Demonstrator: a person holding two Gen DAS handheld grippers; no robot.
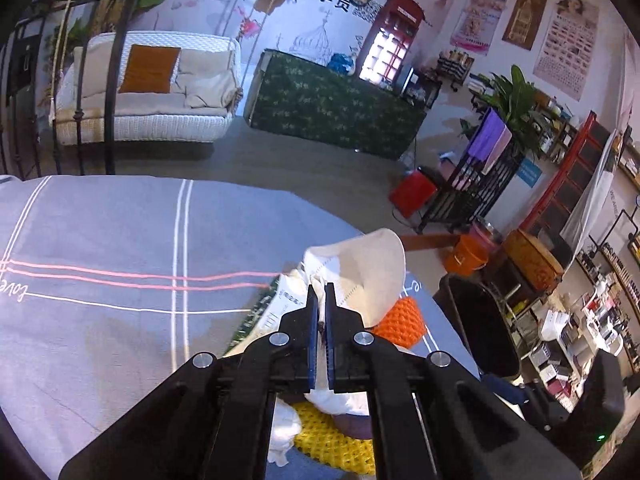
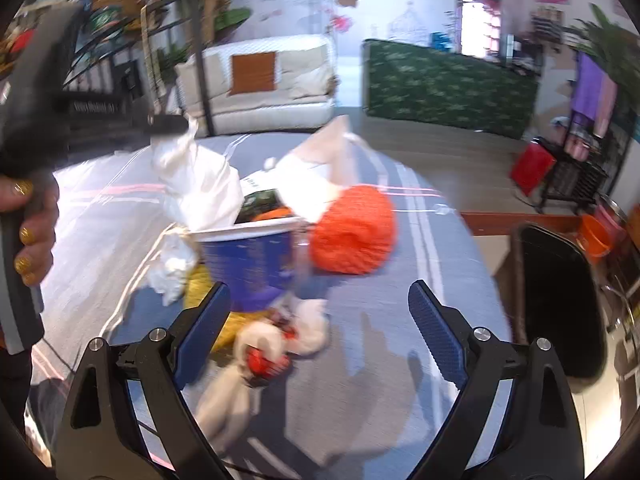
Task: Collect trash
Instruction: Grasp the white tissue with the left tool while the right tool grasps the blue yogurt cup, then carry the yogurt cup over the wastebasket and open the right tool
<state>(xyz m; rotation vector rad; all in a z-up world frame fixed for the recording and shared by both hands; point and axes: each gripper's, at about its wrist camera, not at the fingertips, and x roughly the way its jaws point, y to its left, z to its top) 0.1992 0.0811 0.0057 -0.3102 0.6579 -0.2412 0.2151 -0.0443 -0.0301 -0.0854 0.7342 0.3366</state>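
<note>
Trash lies heaped on the desk (image 2: 400,340), which wears a grey striped cloth, around a blue paper cup (image 2: 250,258): crumpled tissue (image 2: 200,188) just left of the cup, an orange foam net (image 2: 354,230) just right of it, a yellow net (image 1: 328,440) below it. The left gripper (image 1: 322,300) is clamped on a white tissue (image 1: 368,276) beside the cup. The right gripper (image 2: 320,320) gapes wide, empty, near the cup. A black bin (image 2: 560,300) stands right of the cup, off the desk

Bright daylight; right view motion-blurred, fisheye edges dark.
</note>
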